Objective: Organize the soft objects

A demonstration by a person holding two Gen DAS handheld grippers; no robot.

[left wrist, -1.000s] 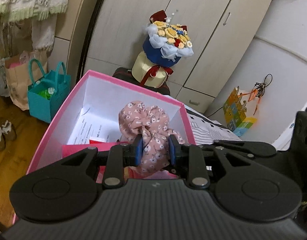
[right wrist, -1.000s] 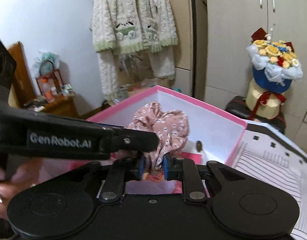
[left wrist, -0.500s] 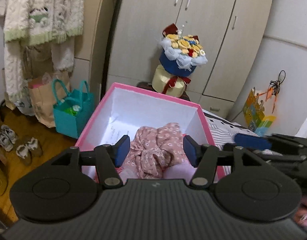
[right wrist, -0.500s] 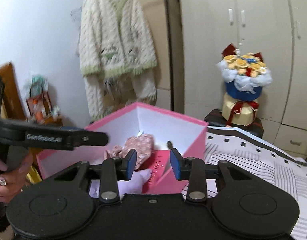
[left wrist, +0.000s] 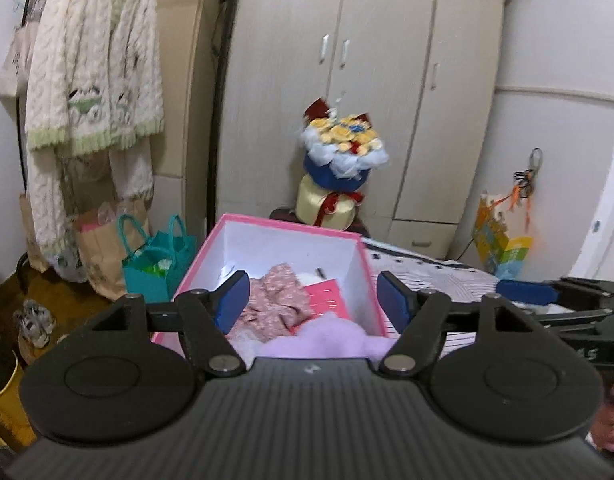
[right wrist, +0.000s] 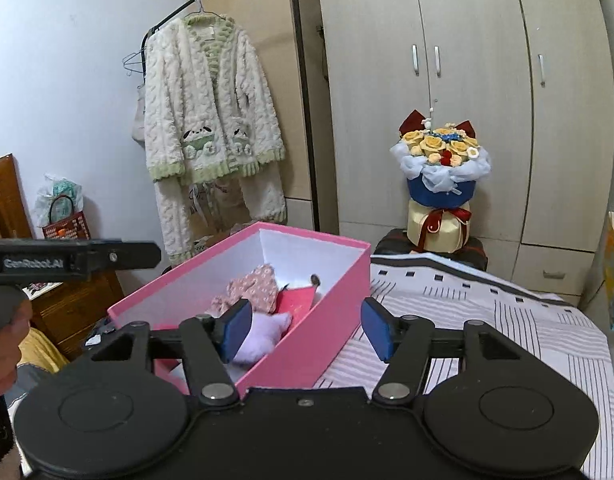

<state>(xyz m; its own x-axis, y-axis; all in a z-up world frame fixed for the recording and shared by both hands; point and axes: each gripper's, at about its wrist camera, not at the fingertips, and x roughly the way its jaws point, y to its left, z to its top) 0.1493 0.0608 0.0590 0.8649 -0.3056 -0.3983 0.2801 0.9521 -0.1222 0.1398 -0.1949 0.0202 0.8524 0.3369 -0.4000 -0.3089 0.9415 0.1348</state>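
The left gripper (left wrist: 313, 300) sits low in the middle of the left wrist view with its jaws wide apart; they have just been opening and nothing is between the blue pads (left wrist: 233, 300). The right gripper (right wrist: 303, 330) fills the bottom of the right wrist view in the same way: jaws spread, just opened further, holding nothing.

Beyond both grippers, in the middle of each frame, stands the pink box (right wrist: 327, 288), open at the top with white inner walls. Inside it lies the floral cloth (left wrist: 277, 300), crumpled toward the left of the box floor. A lilac plush (right wrist: 261, 336) lies at the near end of the box, just beside the cloth, and a red card (right wrist: 297, 300) lies flat to the right of the cloth.

The box rests on the striped sheet (right wrist: 487, 320), which spreads across the lower right of the right wrist view. At the left edge of that view the left gripper's black arm reaches in level, with a hand (right wrist: 5, 344) gripping the handle below it. In the left wrist view the right gripper (left wrist: 547, 296) shows at the right edge.

Behind the box a bouquet (right wrist: 441, 176) stands centre right, against the wardrobe (right wrist: 467, 80). A fuzzy robe (right wrist: 207, 140) hangs on a rail at upper left. A teal bag (left wrist: 159, 264) stands on the floor left of the box.
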